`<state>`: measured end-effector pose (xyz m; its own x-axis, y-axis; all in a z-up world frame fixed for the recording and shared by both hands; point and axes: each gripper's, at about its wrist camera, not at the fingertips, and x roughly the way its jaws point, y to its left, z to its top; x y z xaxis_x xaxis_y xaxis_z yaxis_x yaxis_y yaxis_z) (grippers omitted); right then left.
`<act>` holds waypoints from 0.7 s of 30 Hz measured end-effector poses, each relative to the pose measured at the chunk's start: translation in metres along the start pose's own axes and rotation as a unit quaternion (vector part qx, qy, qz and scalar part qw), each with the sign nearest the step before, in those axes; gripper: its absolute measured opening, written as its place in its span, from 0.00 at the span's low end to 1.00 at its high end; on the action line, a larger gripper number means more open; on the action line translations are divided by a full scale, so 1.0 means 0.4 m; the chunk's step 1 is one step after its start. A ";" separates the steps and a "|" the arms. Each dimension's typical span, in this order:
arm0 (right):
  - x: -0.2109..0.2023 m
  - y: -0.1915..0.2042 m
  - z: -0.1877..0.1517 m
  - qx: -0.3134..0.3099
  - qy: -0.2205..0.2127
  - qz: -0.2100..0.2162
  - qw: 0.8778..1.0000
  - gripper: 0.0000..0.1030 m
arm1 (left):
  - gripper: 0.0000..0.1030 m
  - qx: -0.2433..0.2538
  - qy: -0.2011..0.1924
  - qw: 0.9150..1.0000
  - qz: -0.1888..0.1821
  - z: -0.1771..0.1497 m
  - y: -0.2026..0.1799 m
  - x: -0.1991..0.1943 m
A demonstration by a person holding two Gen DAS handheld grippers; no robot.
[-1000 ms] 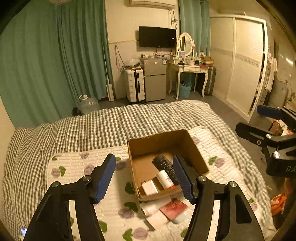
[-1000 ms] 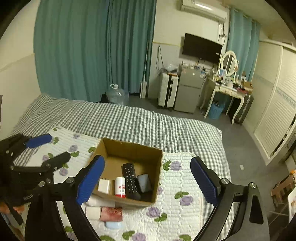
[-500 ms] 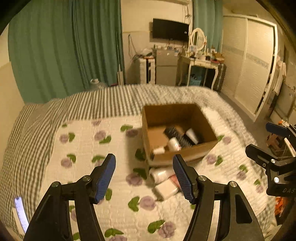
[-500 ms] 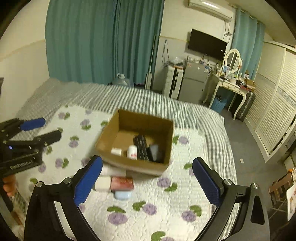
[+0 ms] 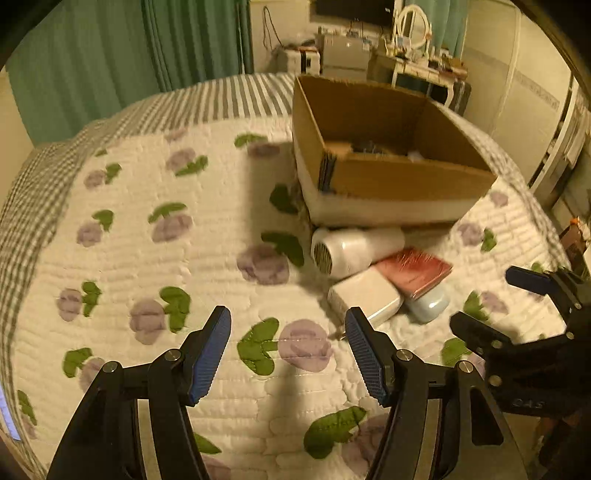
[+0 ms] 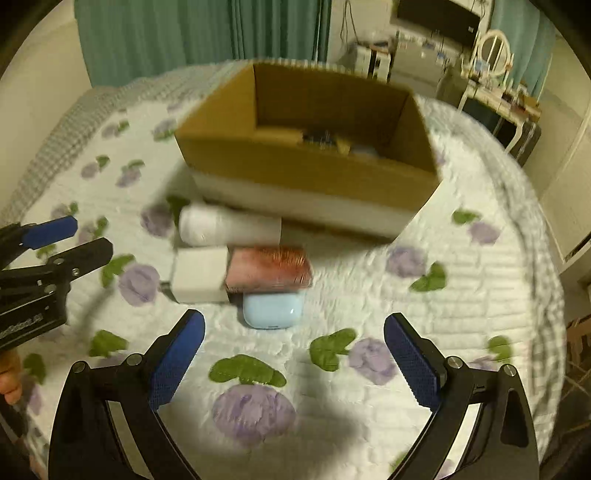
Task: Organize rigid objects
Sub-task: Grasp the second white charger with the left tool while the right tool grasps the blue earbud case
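An open cardboard box [image 5: 406, 173] [image 6: 306, 166] sits on the floral quilt with several small items inside, mostly hidden. In front of it lie a white cylinder [image 5: 354, 249] [image 6: 229, 225], a white block [image 5: 365, 299] [image 6: 199, 275], a red flat box [image 5: 417, 271] [image 6: 269, 267] and a pale blue case [image 5: 428, 304] [image 6: 273, 310]. My left gripper [image 5: 288, 354] is open and empty, low over the quilt, left of the pile. My right gripper [image 6: 293, 358] is open and empty, just in front of the blue case.
The white floral quilt [image 5: 166, 258] covers a grey checked bed [image 5: 33, 192]. Green curtains [image 6: 184, 33], a dressing table [image 6: 495, 85] and a wardrobe [image 5: 535, 74] stand beyond the bed. The bed's right edge [image 6: 543, 266] drops to the floor.
Both grippers have come down and forward toward the quilt and the pile in front of the box. The box and loose items now look much larger. Both stay open.
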<state>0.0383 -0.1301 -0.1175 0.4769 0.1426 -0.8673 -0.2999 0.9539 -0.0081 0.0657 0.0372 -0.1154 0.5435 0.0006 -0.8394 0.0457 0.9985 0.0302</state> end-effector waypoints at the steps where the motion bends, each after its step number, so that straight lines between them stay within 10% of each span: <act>1: 0.015 0.001 0.000 -0.001 0.005 0.003 1.000 0.92 | 0.65 0.004 0.005 1.000 0.001 -0.002 -0.002 0.014; 3: 0.057 0.009 0.004 -0.006 0.011 0.063 0.998 0.89 | 0.65 0.007 0.018 1.000 0.000 -0.006 -0.004 0.040; 13: 0.160 0.006 0.020 -0.007 0.031 0.066 0.997 0.49 | 0.65 0.055 0.064 0.996 -0.017 -0.013 -0.058 0.105; 21: 0.085 -0.094 -0.024 0.042 -0.002 0.044 0.998 0.49 | 0.65 0.079 0.061 0.994 -0.042 -0.002 -0.103 0.092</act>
<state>0.0580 -0.1637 -0.1513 0.4555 0.2279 -0.8606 -0.2701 0.9565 0.1103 0.0831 -0.0040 -0.1480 0.4274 -0.0654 -0.9017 0.2217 0.9745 0.0344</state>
